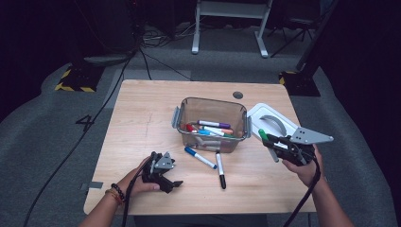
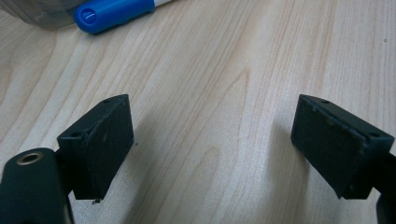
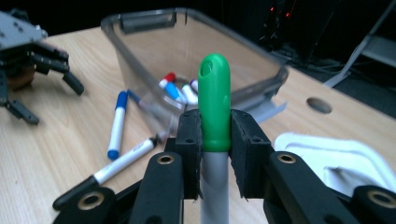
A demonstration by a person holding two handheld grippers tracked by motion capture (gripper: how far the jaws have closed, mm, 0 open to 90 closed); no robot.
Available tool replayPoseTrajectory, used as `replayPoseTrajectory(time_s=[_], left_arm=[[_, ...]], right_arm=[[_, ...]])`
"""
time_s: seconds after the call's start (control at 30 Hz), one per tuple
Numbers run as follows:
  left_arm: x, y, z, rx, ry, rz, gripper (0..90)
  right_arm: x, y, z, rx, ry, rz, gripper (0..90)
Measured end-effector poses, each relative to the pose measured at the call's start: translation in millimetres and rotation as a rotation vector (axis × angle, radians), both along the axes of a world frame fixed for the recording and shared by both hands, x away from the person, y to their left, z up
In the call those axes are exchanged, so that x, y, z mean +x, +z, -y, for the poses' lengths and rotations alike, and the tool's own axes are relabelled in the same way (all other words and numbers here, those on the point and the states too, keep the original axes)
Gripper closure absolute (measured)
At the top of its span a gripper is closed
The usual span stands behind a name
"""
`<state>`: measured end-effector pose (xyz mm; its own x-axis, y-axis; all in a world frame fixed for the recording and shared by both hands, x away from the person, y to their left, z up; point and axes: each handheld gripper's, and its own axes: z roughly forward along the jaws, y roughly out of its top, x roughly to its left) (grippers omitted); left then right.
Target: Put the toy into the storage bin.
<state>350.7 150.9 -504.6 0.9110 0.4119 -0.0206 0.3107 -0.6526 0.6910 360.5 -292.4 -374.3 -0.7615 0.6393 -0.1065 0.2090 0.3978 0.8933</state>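
- The right gripper [image 3: 215, 154] pinches the green pen [image 3: 214, 105], lifted beside the box [image 1: 212, 124].
- Next, I think: drop it in the box ahead.
- The left gripper [image 2: 210, 149] rests spread, holding nothing.

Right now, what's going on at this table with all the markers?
A person is gathering markers into a clear bin on the wooden table. The right tongs are shut on a green marker, held up beside the bin, not yet dropped in. The left tongs rest open on the table, holding nothing. A blue marker and a black marker lie loose in front of the bin.
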Motion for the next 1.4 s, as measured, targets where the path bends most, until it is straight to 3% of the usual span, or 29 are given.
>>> replayPoseTrajectory(time_s=[0.27, 0.3, 0.5, 0.53, 0.67, 0.77, 0.83, 0.9, 0.97, 1.1, 1.27, 1.33, 1.37, 1.4], left_arm=[[0.0, 0.0, 0.0, 0.000, 0.000, 0.000, 13.5], [0.0, 0.0, -0.1, 0.001, 0.000, -0.001, 13.5], [-0.1, 0.0, 0.0, 0.000, 0.001, -0.001, 13.5], [-0.1, 0.0, 0.0, 0.000, 0.001, -0.001, 13.5], [-0.1, 0.0, 0.0, 0.001, 0.001, -0.001, 13.5], [0.0, 0.0, 0.0, 0.001, 0.000, 0.000, 13.5], [0.0, 0.0, 0.0, 0.001, 0.000, 0.000, 13.5], [0.0, 0.0, 0.0, 0.001, 0.000, 0.000, 13.5], [0.0, 0.0, 0.0, 0.000, 0.000, 0.000, 13.5], [-0.1, 0.0, 0.0, 0.001, 0.000, 0.000, 13.5], [-0.1, 0.0, -0.1, 0.001, 0.001, -0.001, 13.5], [0.0, 0.0, 0.0, 0.000, 0.000, 0.000, 13.5], [0.0, 0.0, 0.0, 0.000, 0.000, 0.000, 13.5], [0.0, 0.0, 0.0, 0.000, 0.000, 0.000, 13.5]], right_arm=[[16.2, 35.4, -9.4, 0.020, 0.023, 0.034, 74.9], [23.0, 46.6, -16.1, 0.020, 0.033, 0.044, 74.8], [41.1, 72.6, -44.2, 0.019, 0.079, 0.065, 74.8], [41.1, 72.6, -44.2, 0.019, 0.079, 0.065, 74.8], [58.2, 82.7, -75.0, -0.001, 0.128, 0.053, 74.8], [71.5, 81.1, -99.1, -0.026, 0.161, 0.026, 74.8], [74.7, 79.5, -104.6, -0.035, 0.168, 0.020, 74.9], [86.3, 68.2, -127.8, -0.090, 0.192, -0.010, 74.9], [91.3, 61.9, -136.4, -0.111, 0.201, -0.031, 74.9], [99.9, 49.2, -148.0, -0.151, 0.212, -0.077, 74.9], [108.3, 26.9, -159.8, -0.273, 0.239, -0.162, 74.9], [109.2, 23.5, -161.3, -0.292, 0.245, -0.178, 74.8], [110.4, 16.7, -165.5, -0.342, 0.259, -0.203, 74.8], [111.0, 14.6, -167.2, -0.357, 0.263, -0.215, 74.8]])
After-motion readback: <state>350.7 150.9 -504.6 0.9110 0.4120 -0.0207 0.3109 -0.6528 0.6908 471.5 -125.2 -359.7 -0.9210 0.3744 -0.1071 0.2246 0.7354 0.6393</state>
